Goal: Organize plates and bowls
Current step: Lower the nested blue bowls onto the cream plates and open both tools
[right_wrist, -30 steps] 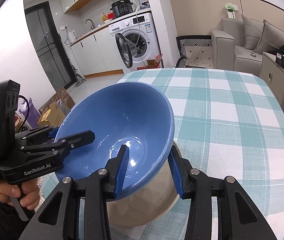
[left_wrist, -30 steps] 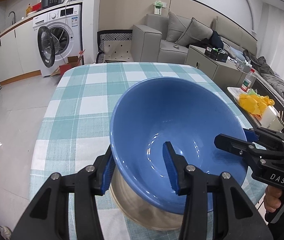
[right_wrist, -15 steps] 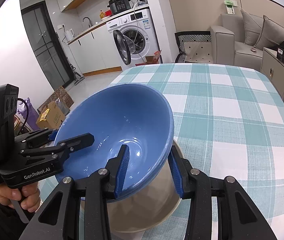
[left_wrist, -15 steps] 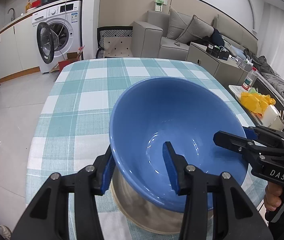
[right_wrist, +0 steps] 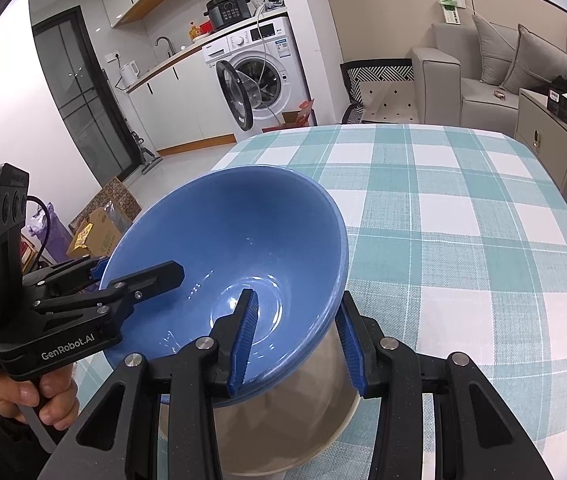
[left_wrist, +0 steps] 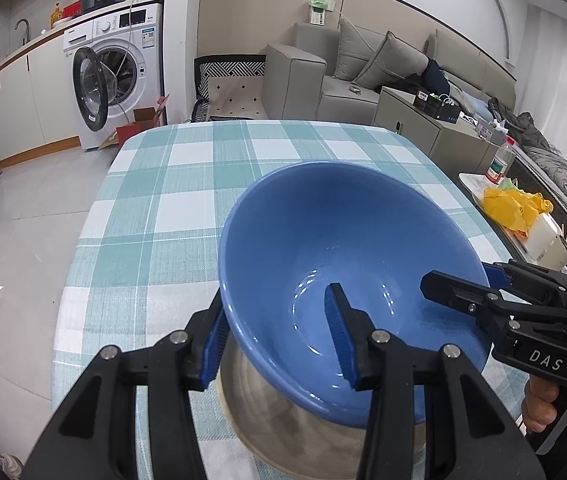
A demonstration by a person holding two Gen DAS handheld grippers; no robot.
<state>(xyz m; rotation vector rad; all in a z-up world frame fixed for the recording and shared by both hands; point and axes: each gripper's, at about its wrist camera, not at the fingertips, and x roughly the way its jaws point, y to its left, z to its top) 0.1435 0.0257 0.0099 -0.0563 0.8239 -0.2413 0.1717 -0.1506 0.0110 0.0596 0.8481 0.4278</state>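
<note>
A large blue bowl (left_wrist: 335, 240) (right_wrist: 243, 232) is held by both grippers over a beige bowl (left_wrist: 283, 432) (right_wrist: 283, 432) that stands on the checked table (left_wrist: 171, 208) (right_wrist: 443, 208). My left gripper (left_wrist: 279, 336) straddles the blue bowl's left rim, one finger inside and one outside, shut on it. It also shows in the right wrist view (right_wrist: 131, 276). My right gripper (right_wrist: 295, 340) is shut on the opposite rim the same way and shows in the left wrist view (left_wrist: 467, 280). The blue bowl sits tilted in the beige bowl's mouth.
A tray with a yellow bag (left_wrist: 515, 208) and a bottle (left_wrist: 499, 160) stands to the right of the table. A washing machine (left_wrist: 111, 76) with its door open, a sofa (left_wrist: 363, 72) and cardboard boxes (right_wrist: 103, 224) on the floor lie beyond.
Both grippers and the blue bowl have drawn back and down slightly; the bowl sits lower over the beige bowl. Both grips are unchanged.
</note>
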